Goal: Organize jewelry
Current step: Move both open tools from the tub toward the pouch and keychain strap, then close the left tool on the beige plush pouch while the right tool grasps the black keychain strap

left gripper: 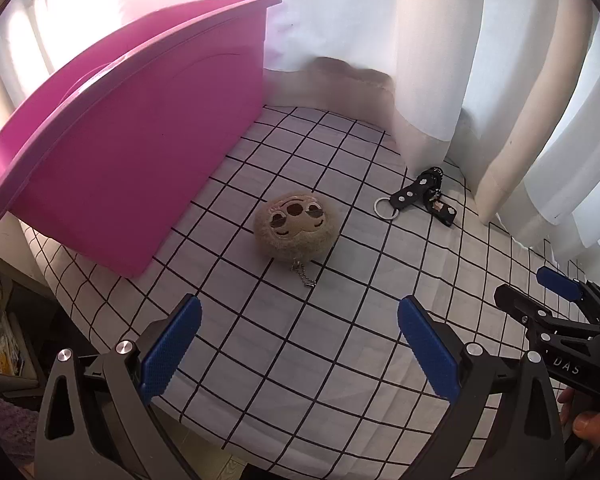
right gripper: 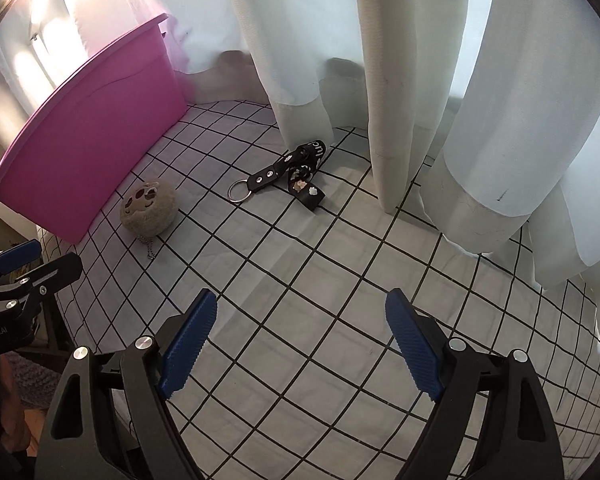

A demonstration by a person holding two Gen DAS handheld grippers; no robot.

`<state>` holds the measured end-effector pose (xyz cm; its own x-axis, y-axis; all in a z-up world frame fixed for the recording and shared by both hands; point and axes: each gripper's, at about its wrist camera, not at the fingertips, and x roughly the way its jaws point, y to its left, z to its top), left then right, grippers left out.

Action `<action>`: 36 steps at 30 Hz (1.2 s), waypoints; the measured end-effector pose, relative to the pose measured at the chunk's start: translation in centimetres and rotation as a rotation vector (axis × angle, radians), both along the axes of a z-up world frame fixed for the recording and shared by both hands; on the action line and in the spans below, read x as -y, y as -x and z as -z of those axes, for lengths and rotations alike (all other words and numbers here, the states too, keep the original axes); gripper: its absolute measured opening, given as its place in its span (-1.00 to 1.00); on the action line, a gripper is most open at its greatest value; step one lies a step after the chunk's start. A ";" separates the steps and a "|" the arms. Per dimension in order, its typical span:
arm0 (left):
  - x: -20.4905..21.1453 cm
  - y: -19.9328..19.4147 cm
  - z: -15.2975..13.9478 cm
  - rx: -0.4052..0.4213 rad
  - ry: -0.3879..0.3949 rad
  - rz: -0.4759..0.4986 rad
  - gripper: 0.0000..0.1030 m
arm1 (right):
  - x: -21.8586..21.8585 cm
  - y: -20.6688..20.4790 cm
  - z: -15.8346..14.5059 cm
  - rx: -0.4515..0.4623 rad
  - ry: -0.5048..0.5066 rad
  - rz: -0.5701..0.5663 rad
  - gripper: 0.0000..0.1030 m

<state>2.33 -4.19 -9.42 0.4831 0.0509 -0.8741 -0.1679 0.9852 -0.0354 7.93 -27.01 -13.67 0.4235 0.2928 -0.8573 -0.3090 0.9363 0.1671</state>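
A round tan plush charm with a stitched face (left gripper: 294, 229) lies on the checked cloth, its ball chain (left gripper: 303, 275) trailing toward me. It also shows in the right wrist view (right gripper: 149, 209). A black strap keychain with a metal ring (left gripper: 420, 196) lies further right near the curtain; it shows in the right wrist view too (right gripper: 290, 178). My left gripper (left gripper: 300, 344) is open and empty, just short of the plush. My right gripper (right gripper: 300, 344) is open and empty, well short of the keychain. A pink bin (left gripper: 140, 128) stands at left.
White curtains (right gripper: 400, 80) hang onto the cloth at the back and right. The bin also shows in the right wrist view (right gripper: 92, 148). The table edge drops off at left, with clutter below (left gripper: 0, 332). My right gripper shows at the left view's right edge (left gripper: 556, 300).
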 end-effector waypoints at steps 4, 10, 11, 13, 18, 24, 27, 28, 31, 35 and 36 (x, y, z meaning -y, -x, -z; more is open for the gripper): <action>-0.4 -0.9 1.4 0.042 0.013 -0.001 0.88 | -0.3 -1.5 1.4 -0.002 -0.028 0.019 0.60; -1.0 -2.5 3.4 0.073 0.030 0.001 0.88 | -2.1 -3.5 2.7 -0.001 -0.040 0.002 0.60; -1.1 -2.6 3.6 0.081 0.032 0.003 0.88 | -2.5 -3.8 2.8 -0.001 -0.042 -0.002 0.60; -1.0 -2.9 3.9 0.095 0.017 0.010 0.88 | -3.1 -4.4 3.2 0.004 -0.035 -0.004 0.60; -0.9 -4.4 5.0 0.091 -0.006 0.018 0.88 | -4.3 -6.3 4.2 0.014 -0.012 -0.004 0.60; -1.0 -6.0 5.8 0.090 0.001 0.019 0.88 | -5.5 -8.6 5.2 0.013 0.013 0.005 0.60; -0.9 -6.6 6.0 0.098 -0.001 0.022 0.88 | -5.9 -9.5 5.4 0.015 0.012 0.008 0.60; -0.9 -6.7 6.0 0.101 0.001 0.023 0.88 | -6.0 -9.8 5.5 0.016 0.007 0.010 0.60; -0.9 -7.2 6.1 0.104 -0.003 0.026 0.88 | -6.3 -10.5 5.7 0.010 -0.005 0.020 0.60; -1.1 -7.8 6.7 0.097 -0.003 0.025 0.88 | -7.1 -11.3 6.1 0.024 0.024 0.022 0.60; -1.1 -7.9 6.8 0.095 -0.002 0.024 0.88 | -7.3 -11.5 6.1 0.029 0.030 0.018 0.60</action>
